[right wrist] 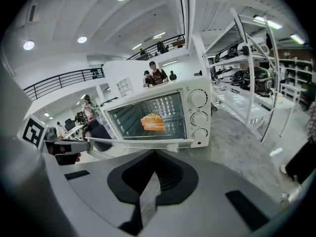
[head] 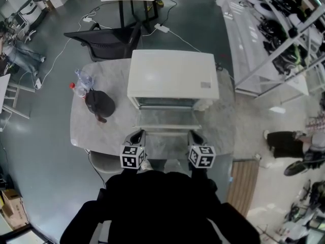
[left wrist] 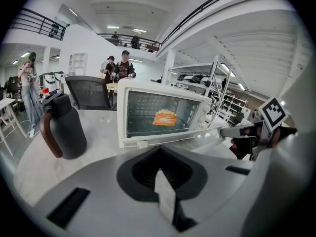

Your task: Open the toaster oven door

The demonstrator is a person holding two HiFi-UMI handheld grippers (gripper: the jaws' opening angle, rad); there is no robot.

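The left tool (head: 136, 134) and right tool (head: 195, 134) each have jaws together on nothing. They are held side by side, pointing at the toaster oven (head: 172, 78) on the tabletop (head: 96, 133). Its door (head: 166, 122) lies lowered open just ahead. A dark flask (head: 99, 103) stands to the left.

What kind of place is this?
Probably a robotics lab or workshop hall, not a kitchen: the toaster oven sits on a work table, metal shelves hold equipment, and cables trail over the floor.
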